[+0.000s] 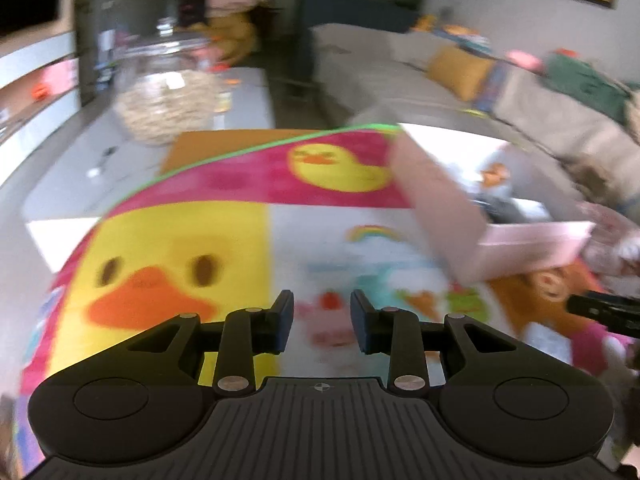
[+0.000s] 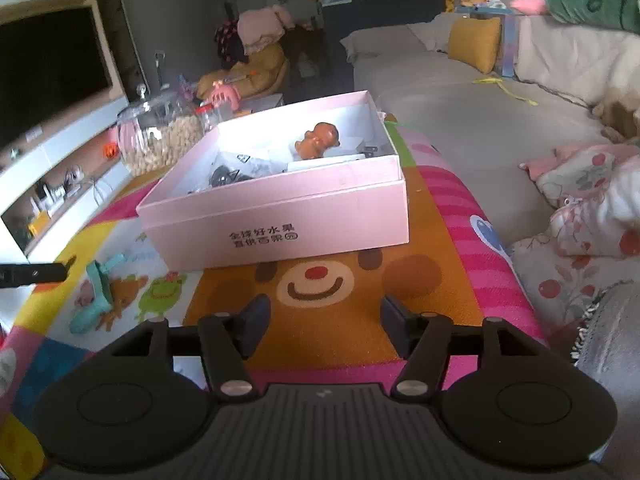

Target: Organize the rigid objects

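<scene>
Right wrist view: pink cardboard box (image 2: pixel 280 216) lidless on cartoon play mat (image 2: pixel 332 312) w/ brown figurine (image 2: pixel 318 142) inside, glass jar (image 2: pixel 160 140) beyond, teal toy (image 2: pixel 98 296) lying lengthwise toward box, right gripper (image 2: pixel 324 326) fingers spread, left gripper (image 1: pixel 322 322) fingers slightly apart, both empty.

**Left view smeared, right view sharp**

Motion blur smears the left wrist view: the play mat (image 1: pixel 168 264) and pink box (image 1: pixel 440 208) are soft. The right wrist view is crisp; daylight glares inside the pink box (image 2: pixel 280 216). Fisheye bending curves both frames, with dark vignetted corners.
</scene>
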